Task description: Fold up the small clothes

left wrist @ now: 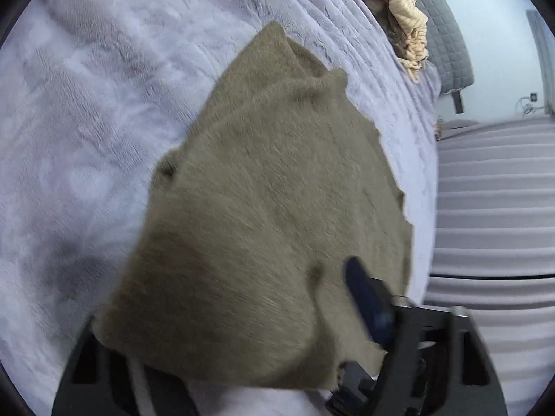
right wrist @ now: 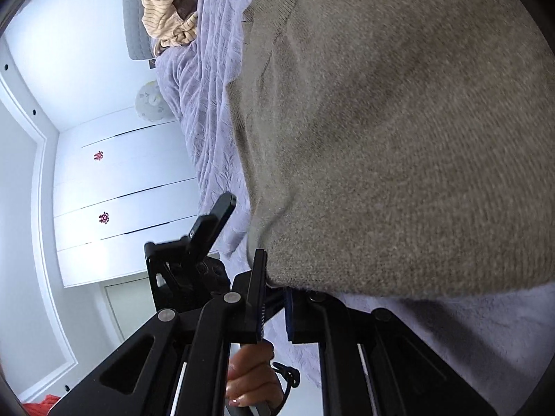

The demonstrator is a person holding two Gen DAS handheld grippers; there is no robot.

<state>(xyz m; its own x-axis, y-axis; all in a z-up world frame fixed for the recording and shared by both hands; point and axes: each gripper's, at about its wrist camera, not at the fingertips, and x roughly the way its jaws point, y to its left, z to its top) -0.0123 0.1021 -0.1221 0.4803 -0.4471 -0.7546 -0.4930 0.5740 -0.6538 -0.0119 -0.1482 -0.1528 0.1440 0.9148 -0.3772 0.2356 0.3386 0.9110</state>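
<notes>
A taupe knit garment [left wrist: 263,187] lies spread on the lavender blanket [left wrist: 86,104] of a bed. In the left wrist view its near part drapes over my left gripper [left wrist: 236,294]. One blue-padded finger [left wrist: 367,298] shows at the right, resting against the cloth; the other finger is hidden under the cloth. The jaws stand wide apart with the knit between them. In the right wrist view my right gripper [right wrist: 274,277] is shut on the garment's [right wrist: 399,138] lower edge. The left gripper [right wrist: 215,222] shows just to its left, with a person's hand [right wrist: 249,384] below.
A crumpled yellow striped cloth [left wrist: 406,17] [right wrist: 166,10] lies at the head of the bed against a grey quilted headboard [left wrist: 447,45]. The blanket's edge drops away to the right [left wrist: 485,208]. White wardrobe doors [right wrist: 121,190] stand beyond the bed.
</notes>
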